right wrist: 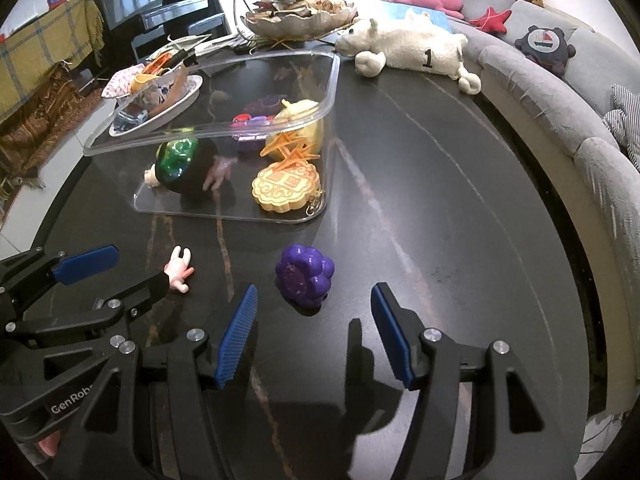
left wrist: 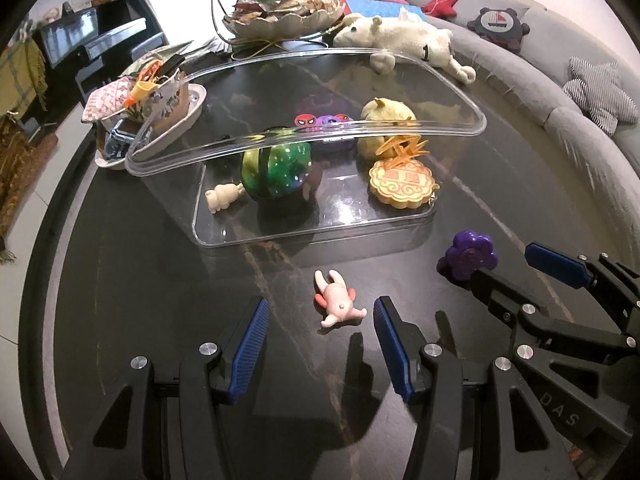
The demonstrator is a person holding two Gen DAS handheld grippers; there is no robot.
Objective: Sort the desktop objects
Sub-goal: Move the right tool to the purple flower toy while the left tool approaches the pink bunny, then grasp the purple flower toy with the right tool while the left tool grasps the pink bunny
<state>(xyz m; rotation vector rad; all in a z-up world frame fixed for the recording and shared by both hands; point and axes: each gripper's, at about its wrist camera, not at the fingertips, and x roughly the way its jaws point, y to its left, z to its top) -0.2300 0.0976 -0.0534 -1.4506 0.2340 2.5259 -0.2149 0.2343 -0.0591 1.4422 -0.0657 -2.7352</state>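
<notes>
A small pink rabbit figure (left wrist: 338,300) lies on the dark table just ahead of my open left gripper (left wrist: 320,312); it also shows in the right wrist view (right wrist: 180,268). A purple flower-shaped toy (right wrist: 306,274) sits just ahead of my open right gripper (right wrist: 314,304), and in the left wrist view (left wrist: 471,254) it lies beside the right gripper (left wrist: 516,268). A clear plastic bin (left wrist: 312,236) behind them holds a green ball (left wrist: 276,170), a mooncake-shaped toy (left wrist: 404,182), a yellow toy (left wrist: 386,118), a small cream figure (left wrist: 222,196) and others.
A dish with clutter (left wrist: 160,96) stands left of the bin. A white plush animal (right wrist: 412,54) lies at the table's far edge, a tiered snack stand (right wrist: 300,16) beside it. A grey sofa (right wrist: 560,120) with cushions curves along the right.
</notes>
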